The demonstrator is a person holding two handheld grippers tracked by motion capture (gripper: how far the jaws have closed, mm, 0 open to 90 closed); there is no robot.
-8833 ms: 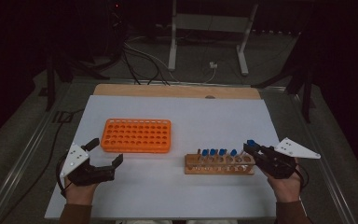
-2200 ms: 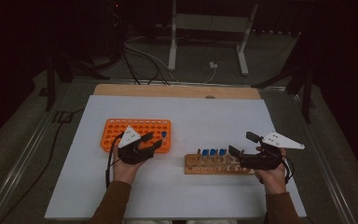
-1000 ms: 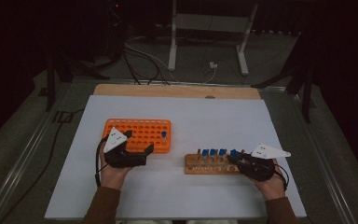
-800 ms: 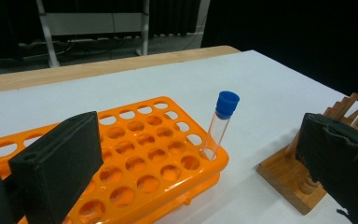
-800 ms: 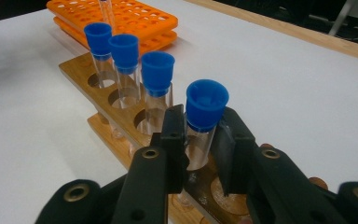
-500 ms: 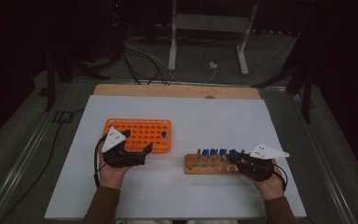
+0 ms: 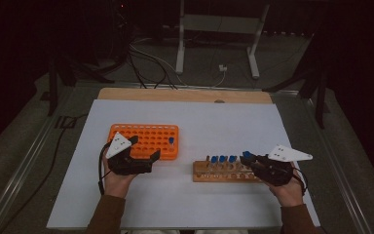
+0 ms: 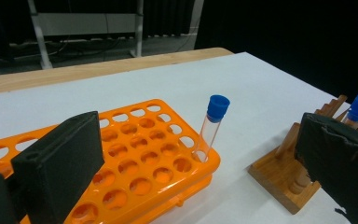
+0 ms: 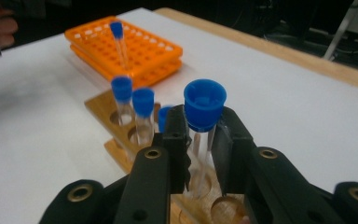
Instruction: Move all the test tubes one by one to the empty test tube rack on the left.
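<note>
While the right claw [image 9: 200, 140] is clamped on a blue-capped test tube [image 9: 204, 122] over the wooden rack [image 7: 222, 171], three more tubes stand there. The left claw [image 7: 145, 147], jaws apart, waits beside the orange rack [image 7: 144, 139] on the white surface [image 7: 214, 122].

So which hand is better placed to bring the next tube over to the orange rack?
Likely the right. The right gripper is already shut on a blue-capped tube above the wooden rack. The left gripper waits open and empty beside the orange rack.
</note>
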